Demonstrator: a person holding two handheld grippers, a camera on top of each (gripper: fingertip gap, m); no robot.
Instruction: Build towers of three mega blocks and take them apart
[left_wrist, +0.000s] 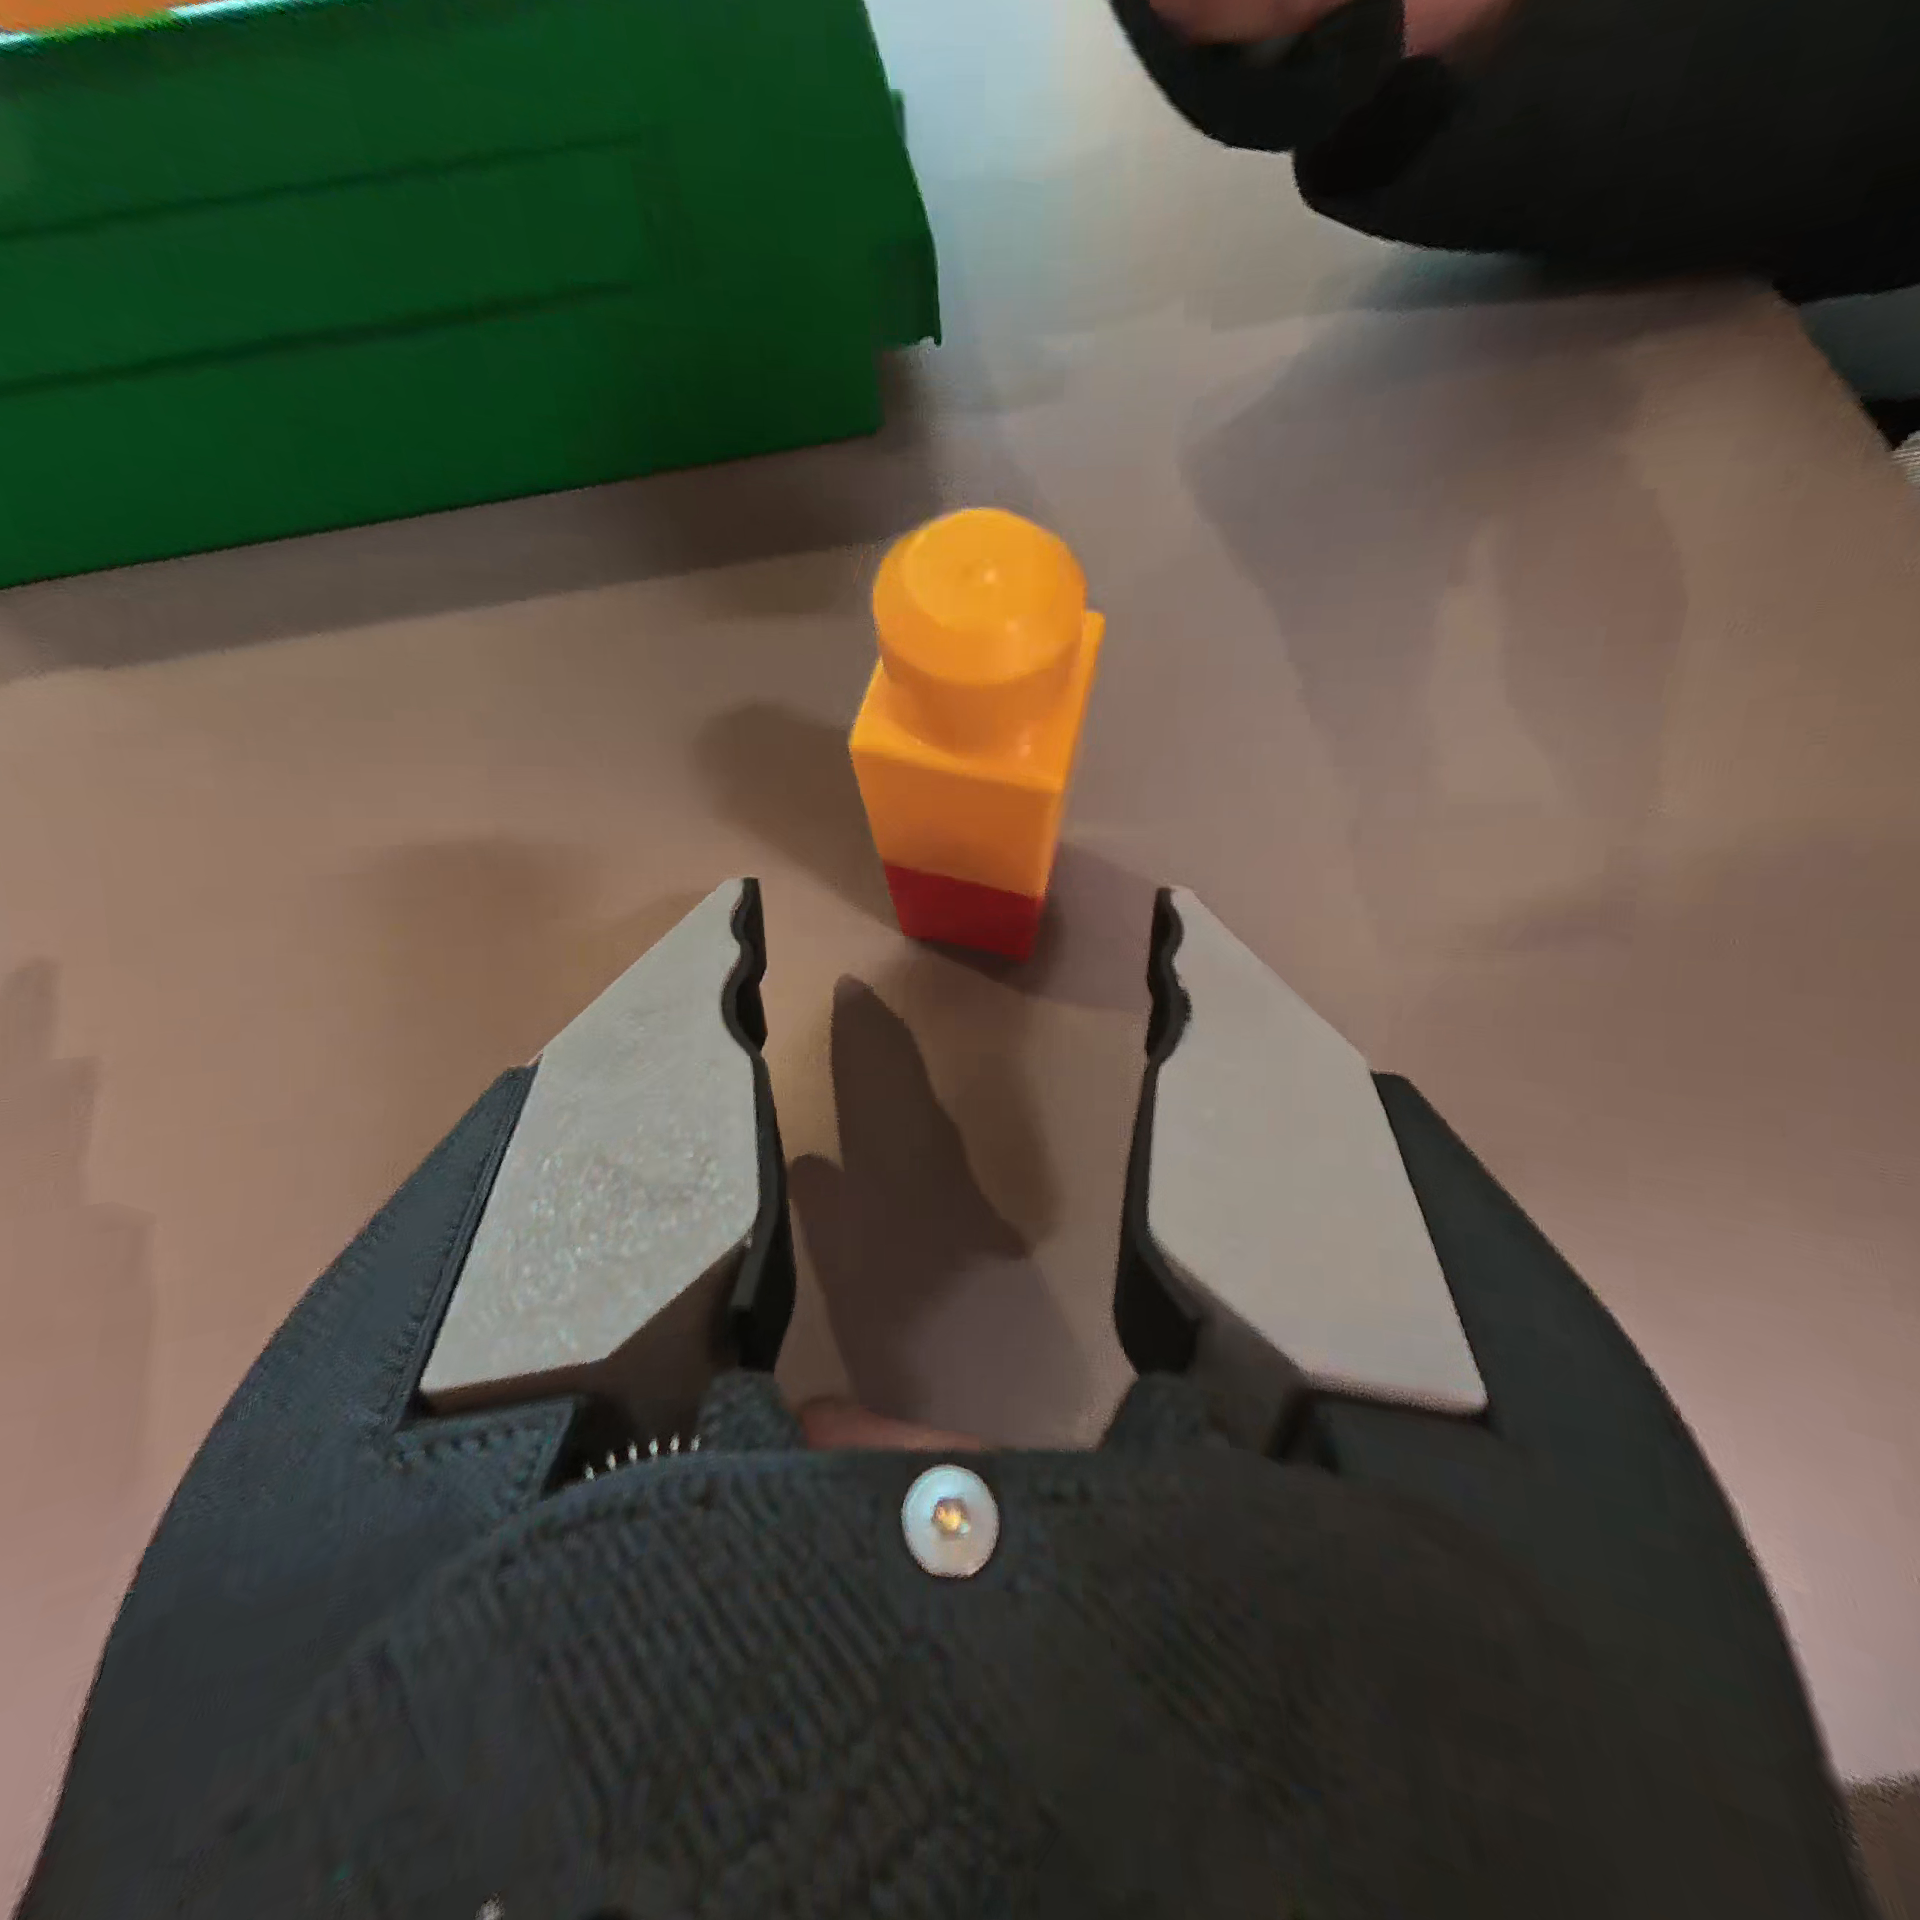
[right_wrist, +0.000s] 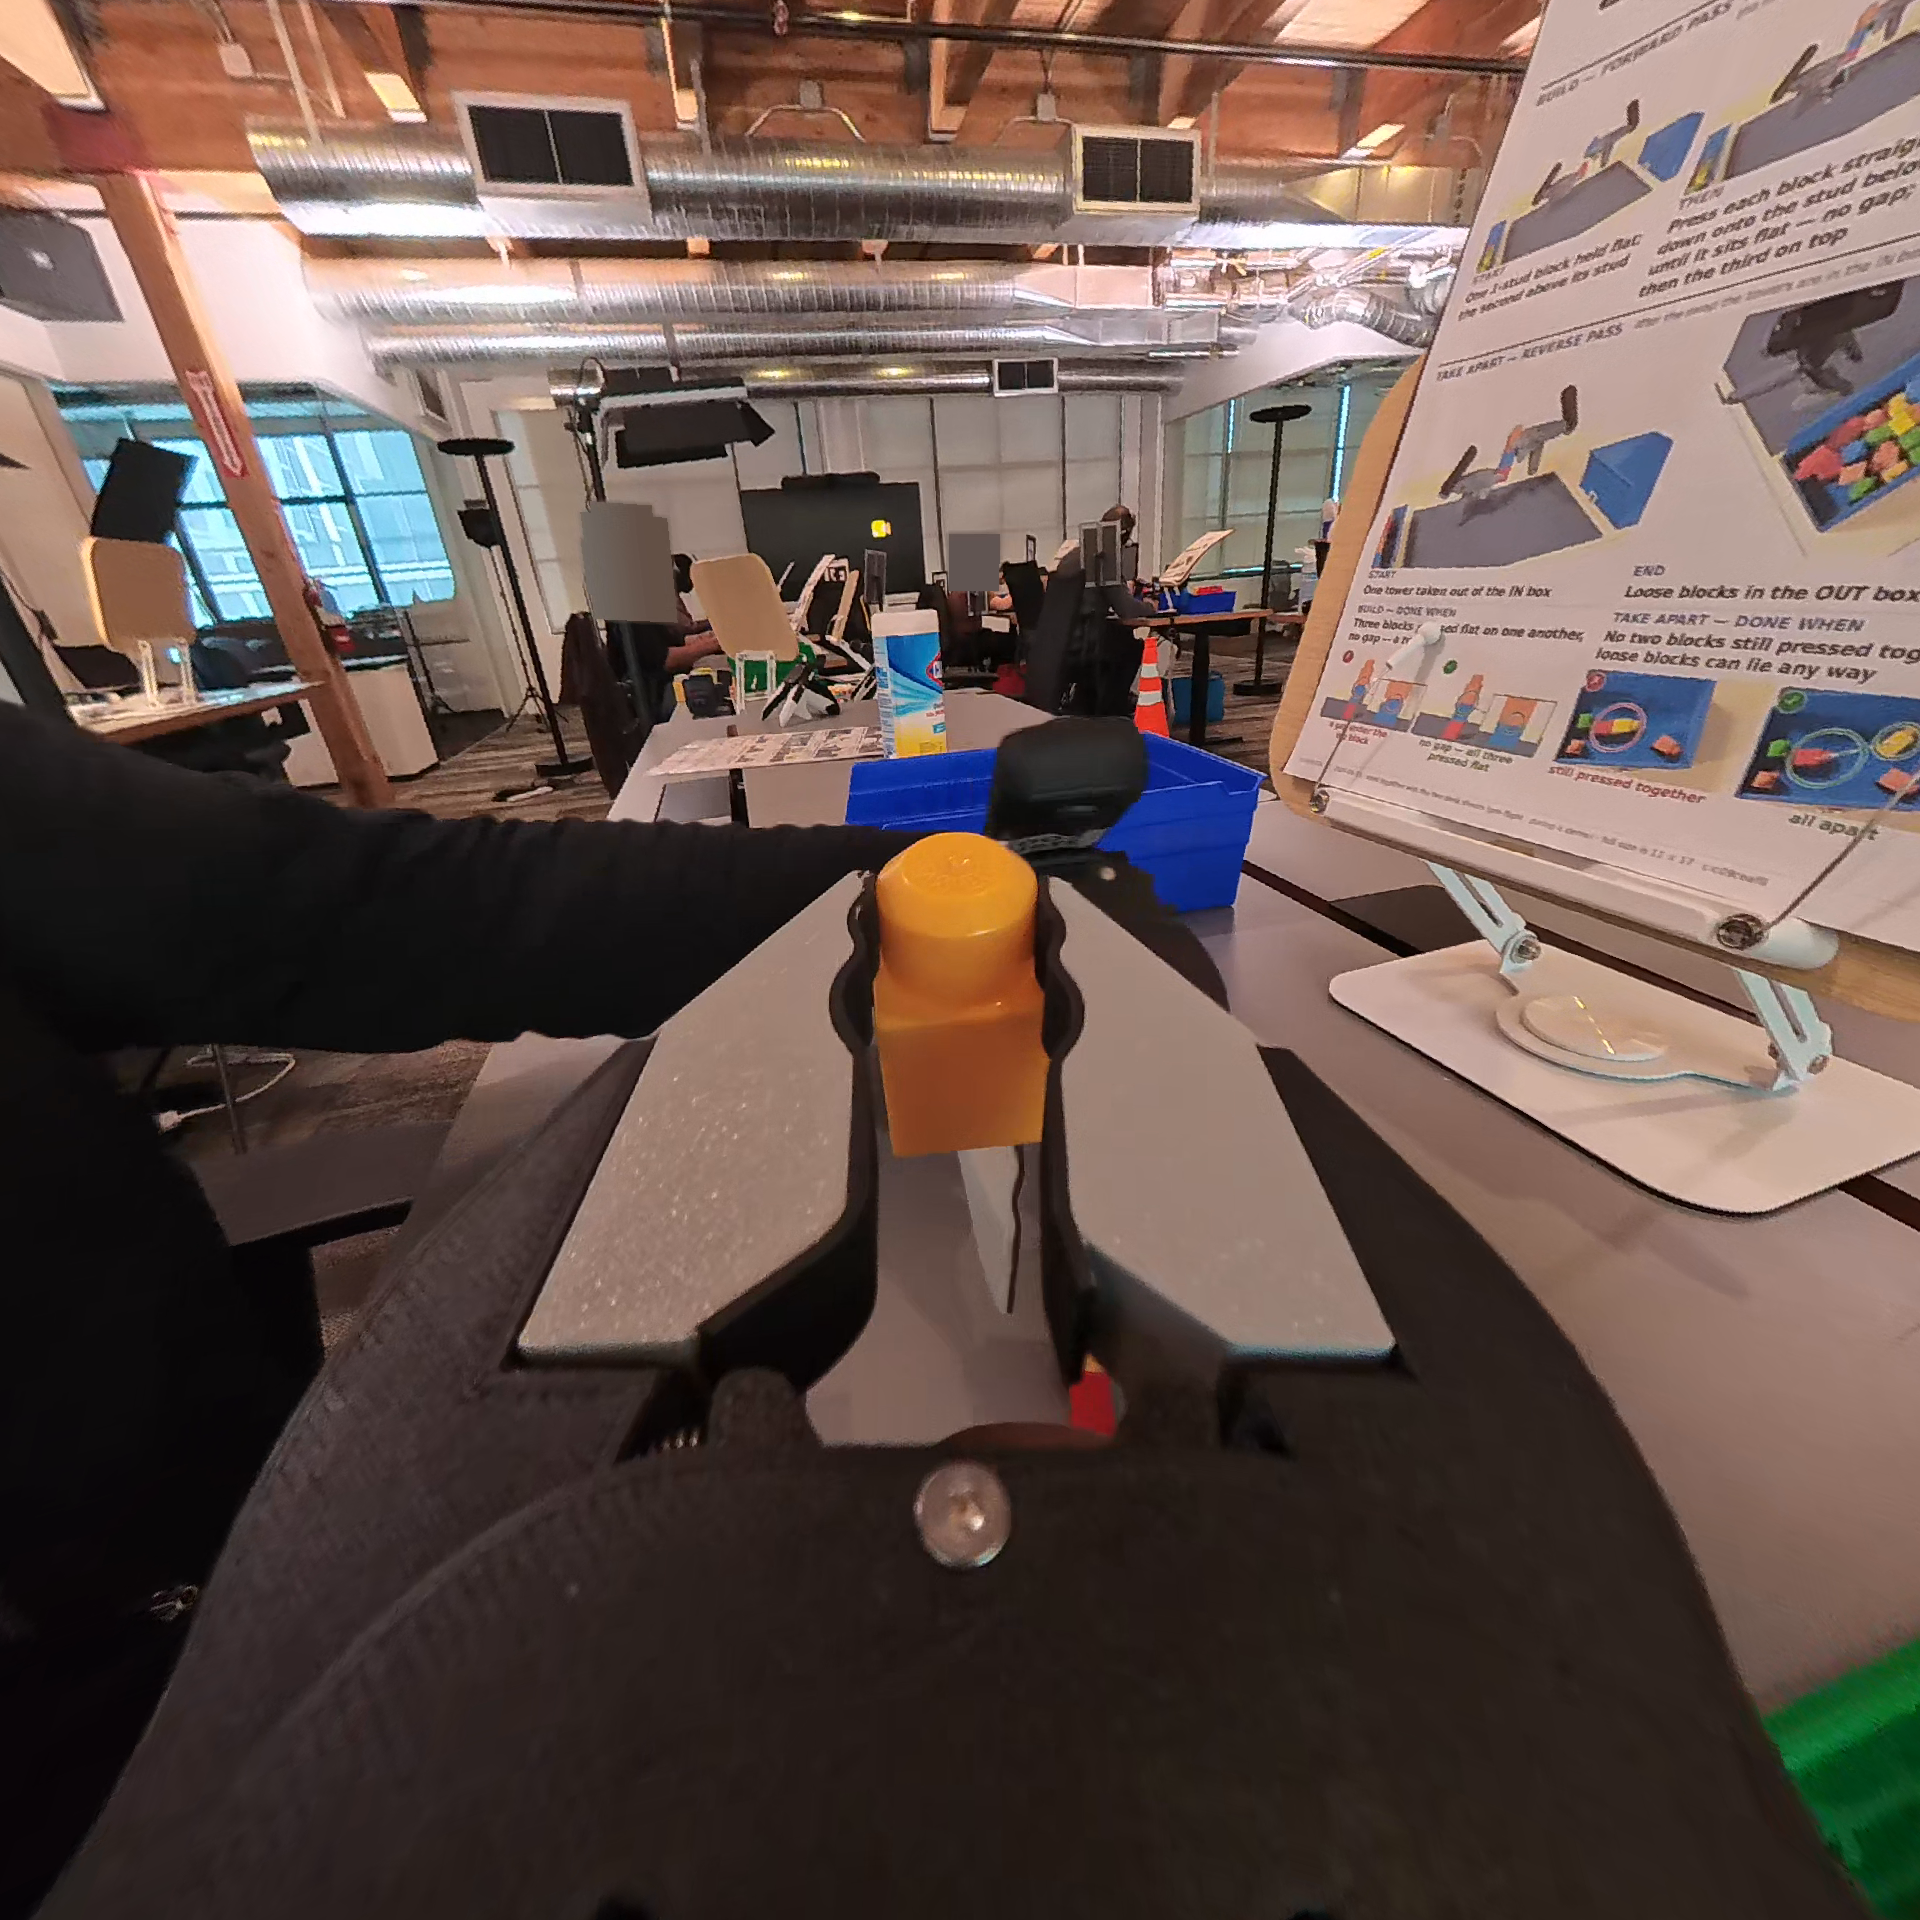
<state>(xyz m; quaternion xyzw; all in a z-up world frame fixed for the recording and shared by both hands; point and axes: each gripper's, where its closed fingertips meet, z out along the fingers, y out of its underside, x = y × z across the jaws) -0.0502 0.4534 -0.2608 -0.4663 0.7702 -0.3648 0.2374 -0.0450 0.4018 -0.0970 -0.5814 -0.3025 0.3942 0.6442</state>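
Left wrist view: the left tongs gape wide and hold nothing; an upright stack, orange block on red, stands on the table just ahead, centred between the tips. Right tongs clamp an orange block, stud forward. That block probably goes on the stack next.

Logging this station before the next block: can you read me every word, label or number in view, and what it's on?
I don't copy writing out; here is what bears it.
Instruction sheet, right: printed headings and captions.
Wipes canister: brand label.
Red sign on the wooden post: blurred.
Orange block, on its stud: embossed mark, too small.
Left wrist view: none.
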